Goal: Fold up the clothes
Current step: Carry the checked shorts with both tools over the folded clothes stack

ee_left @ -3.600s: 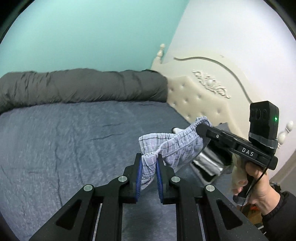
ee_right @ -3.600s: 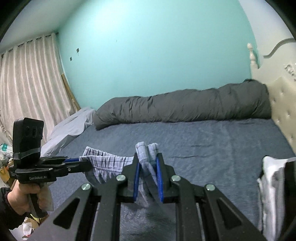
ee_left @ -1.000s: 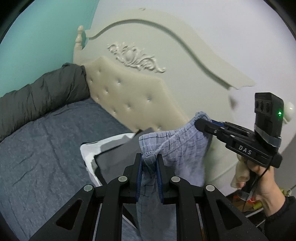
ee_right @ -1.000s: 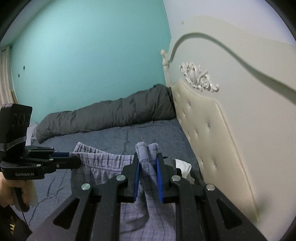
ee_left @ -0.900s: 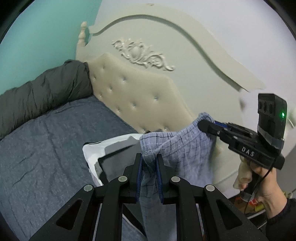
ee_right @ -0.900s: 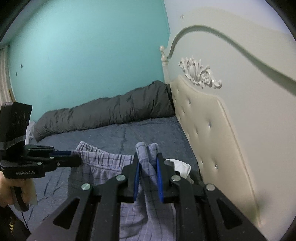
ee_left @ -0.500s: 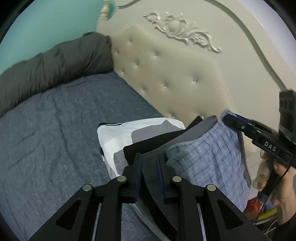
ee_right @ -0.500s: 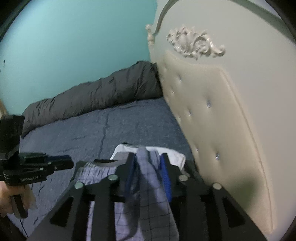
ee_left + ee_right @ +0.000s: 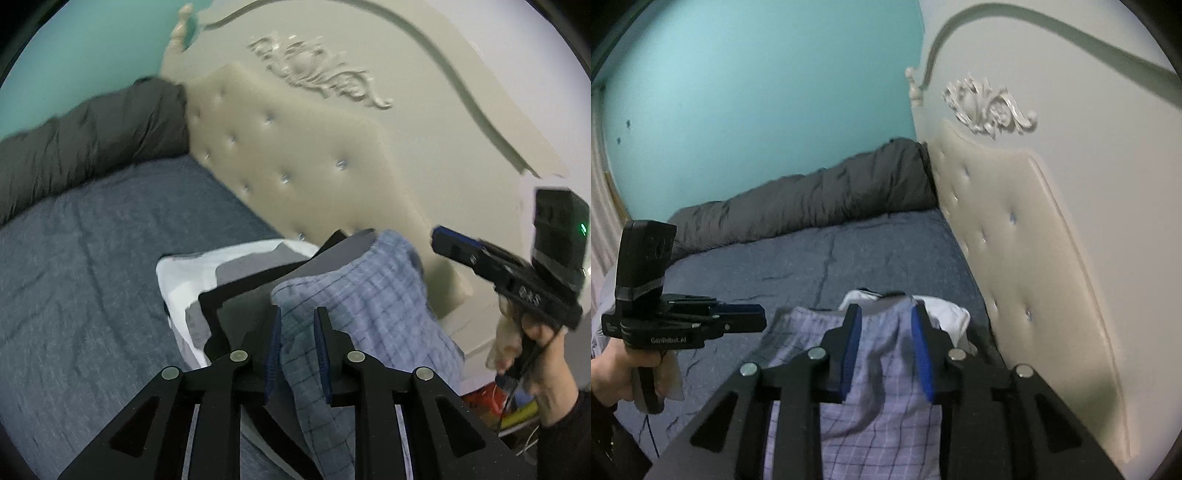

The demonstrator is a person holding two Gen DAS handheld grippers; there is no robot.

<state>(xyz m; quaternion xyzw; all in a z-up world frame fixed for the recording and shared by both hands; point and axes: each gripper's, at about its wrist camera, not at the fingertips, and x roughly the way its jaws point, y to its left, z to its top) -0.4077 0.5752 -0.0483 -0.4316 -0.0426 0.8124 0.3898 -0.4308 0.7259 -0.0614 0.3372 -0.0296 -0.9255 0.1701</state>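
The blue plaid shorts (image 9: 369, 306) lie draped on top of a stack of folded clothes (image 9: 229, 291) at the head end of the bed (image 9: 92, 258), just beside the cream tufted headboard (image 9: 295, 158). In the stack, a dark grey garment sits directly under the shorts and a white one with grey patches lies lower down, its edge showing toward the open mattress.

The left hand-held gripper (image 9: 297, 354) points down at the near edge of the shorts. Its jaws are opening; a bunched fold of plaid cloth sits between the blue pads (image 9: 274, 354), which no longer pinch it tight. In the right wrist view the same tool (image 9: 750, 314) appears to the left, held by the person's left hand (image 9: 617, 373), with its tip apart from the cloth's edge.

The right hand-held gripper (image 9: 886, 350) hovers over the shorts (image 9: 882, 387) with its blue pads (image 9: 849, 347) spread either side of a raised ridge of fabric. The log of motion has these jaws closing, yet the pads stand clear of the cloth and grasp nothing. From the left wrist view this gripper (image 9: 443, 240) is blurred, its tip off the far corner of the shorts, and the person's right hand (image 9: 532, 350) with a dark sleeve grips its handle.

A rolled dark grey duvet (image 9: 812, 199) lies along the teal wall (image 9: 738, 92) on the far side of the blue-grey sheet.
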